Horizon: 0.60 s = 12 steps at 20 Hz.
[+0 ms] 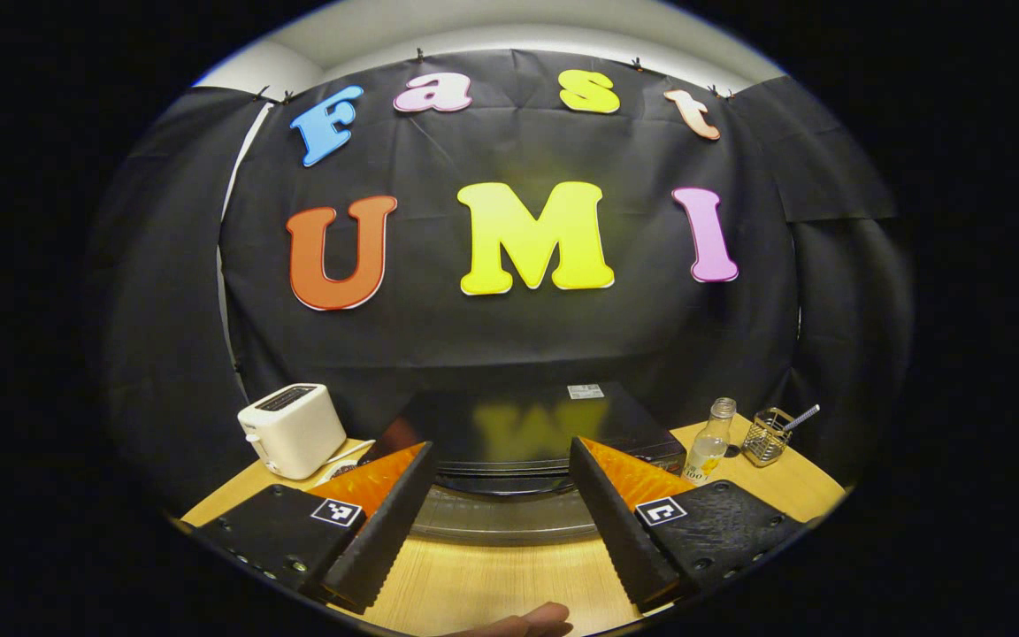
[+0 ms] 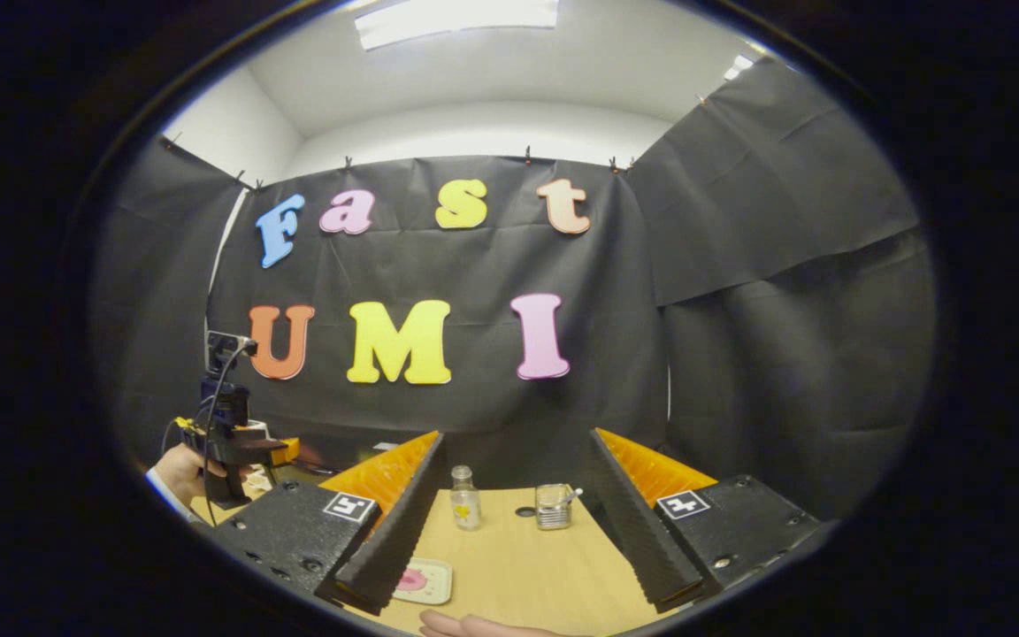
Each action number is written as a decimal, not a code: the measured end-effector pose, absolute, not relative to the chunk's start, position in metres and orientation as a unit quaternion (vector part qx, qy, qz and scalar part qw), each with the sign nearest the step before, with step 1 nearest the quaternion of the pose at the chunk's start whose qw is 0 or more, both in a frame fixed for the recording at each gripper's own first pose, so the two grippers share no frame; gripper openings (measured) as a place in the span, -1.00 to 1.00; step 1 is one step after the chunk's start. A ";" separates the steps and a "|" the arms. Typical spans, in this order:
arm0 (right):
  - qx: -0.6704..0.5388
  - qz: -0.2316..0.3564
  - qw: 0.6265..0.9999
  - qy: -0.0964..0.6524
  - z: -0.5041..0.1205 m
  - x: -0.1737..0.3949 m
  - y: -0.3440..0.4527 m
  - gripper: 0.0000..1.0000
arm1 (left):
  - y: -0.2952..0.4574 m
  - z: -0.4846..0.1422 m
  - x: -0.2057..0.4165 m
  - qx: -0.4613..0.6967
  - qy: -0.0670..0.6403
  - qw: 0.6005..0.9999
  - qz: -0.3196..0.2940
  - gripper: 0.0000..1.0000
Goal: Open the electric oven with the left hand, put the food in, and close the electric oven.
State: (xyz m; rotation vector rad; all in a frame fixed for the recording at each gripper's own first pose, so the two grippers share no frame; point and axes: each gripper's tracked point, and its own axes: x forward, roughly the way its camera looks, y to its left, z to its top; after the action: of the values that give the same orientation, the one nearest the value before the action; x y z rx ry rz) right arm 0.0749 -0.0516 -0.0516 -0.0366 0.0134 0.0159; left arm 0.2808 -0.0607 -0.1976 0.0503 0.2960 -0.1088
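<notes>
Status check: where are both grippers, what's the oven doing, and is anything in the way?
Left gripper open, facing the black electric oven, door closed. Right gripper open, empty, over the wooden table. Pink food on small square plate waiting. Nothing blocking.

Both views are strongly curved by a fisheye lens, so straight edges bow outward toward the rims, where the picture darkens and softens. In the right gripper view, a ceiling light panel [image 2: 456, 19] glows bright white overhead, nearly washed out, and lights the pale ceiling evenly. The wooden table [image 2: 518, 566] appears warm and evenly lit, with only soft shadows. In the left gripper view, the oven [image 1: 532, 429] has a glossy dark top that carries a blurred yellow reflection. Focus is fairly sharp at centre.
</notes>
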 end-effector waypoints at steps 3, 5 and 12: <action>-0.024 -0.007 1.000 -0.001 -0.051 0.075 -0.060 1.00 | -0.067 -0.225 0.301 0.019 0.180 0.982 -0.061 0.94; -0.016 -0.012 1.000 -0.003 -0.050 0.075 -0.064 0.92 | -0.068 -0.243 0.308 0.022 0.212 0.975 -0.061 0.94; 0.011 -0.025 0.999 -0.019 -0.041 0.064 -0.078 0.92 | -0.068 -0.262 0.327 0.026 0.240 0.968 -0.074 0.96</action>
State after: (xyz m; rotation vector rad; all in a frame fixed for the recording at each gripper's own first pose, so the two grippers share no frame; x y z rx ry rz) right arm 0.0640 -0.0775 -0.0413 0.0212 -0.0371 -0.0509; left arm 0.3266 -0.0684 -0.2619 0.0528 0.4844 -0.1491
